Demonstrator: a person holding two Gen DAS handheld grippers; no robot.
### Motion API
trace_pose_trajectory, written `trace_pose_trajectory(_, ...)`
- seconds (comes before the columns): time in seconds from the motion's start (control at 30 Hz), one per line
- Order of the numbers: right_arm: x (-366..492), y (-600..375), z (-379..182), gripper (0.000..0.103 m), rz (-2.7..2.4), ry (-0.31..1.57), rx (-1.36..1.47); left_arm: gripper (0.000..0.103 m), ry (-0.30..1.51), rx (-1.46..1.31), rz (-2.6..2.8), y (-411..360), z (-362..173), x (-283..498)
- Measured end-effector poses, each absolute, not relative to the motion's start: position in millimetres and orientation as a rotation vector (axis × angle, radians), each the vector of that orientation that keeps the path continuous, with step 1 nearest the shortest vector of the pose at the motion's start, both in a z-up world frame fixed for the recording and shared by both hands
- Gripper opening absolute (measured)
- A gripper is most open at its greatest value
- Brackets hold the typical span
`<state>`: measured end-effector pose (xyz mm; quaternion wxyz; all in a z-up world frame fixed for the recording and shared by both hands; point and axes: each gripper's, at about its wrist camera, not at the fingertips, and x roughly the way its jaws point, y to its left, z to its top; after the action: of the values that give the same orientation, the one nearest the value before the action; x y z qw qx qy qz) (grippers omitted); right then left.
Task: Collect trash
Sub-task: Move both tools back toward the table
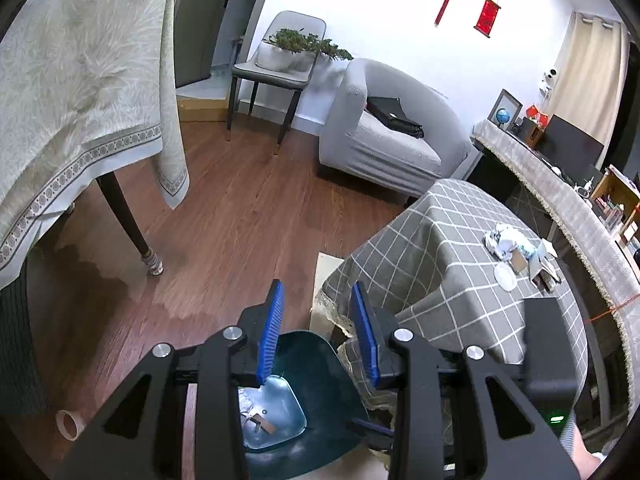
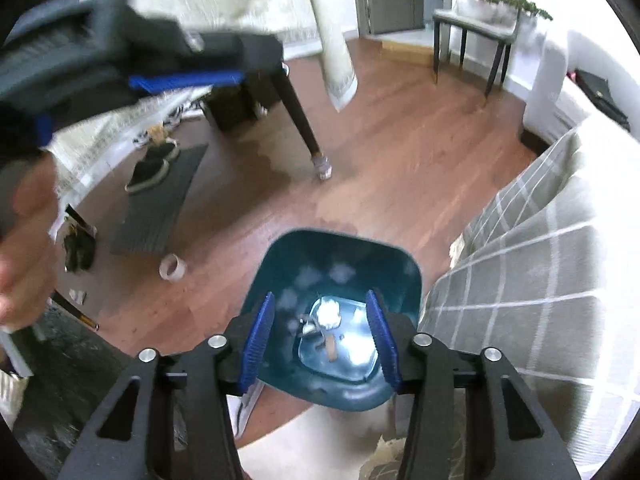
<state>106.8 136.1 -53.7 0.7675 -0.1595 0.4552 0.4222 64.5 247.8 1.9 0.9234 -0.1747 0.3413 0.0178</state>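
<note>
Bin (image 2: 336,264) contents washed out by glare — scraps indistinct.

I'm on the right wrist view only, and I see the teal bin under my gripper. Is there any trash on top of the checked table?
Observer: Yes. The left wrist view shows a crumpled white paper wad on the grey checked tablecloth, near its far edge.
Operator: Anything next to it?
Observer: A flat round white lid lies just in front of the wad, and a small opened cardboard box is to the right.
Operator: The left gripper is blurred for me. Is it holding anything?
Observer: No. The left gripper is open and empty, above the teal plastic bin.
</note>
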Motion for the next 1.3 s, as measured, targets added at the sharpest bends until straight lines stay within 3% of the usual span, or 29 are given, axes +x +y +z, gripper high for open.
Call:
trace_pose_trajectory(0.53,122.5,61.5,-2.0,0.043,0.832,0.822,-0.232,0.054,0.663,-0.274,0.026,213.0,19.4,77.2)
trace_pose_trajectory(0.8,126.1,10.8,13.4,0.066,0.727,0.768,-0.227,0.064,0.651,-0.191,-0.046,166.4,22.8,87.3)
trace_pose_trajectory(1.3,128.1,-74.0,25.7,0.079,0.580,0.764,-0.181,0.079,0.632,-0.188,-0.153,101.9,27.6,101.5)
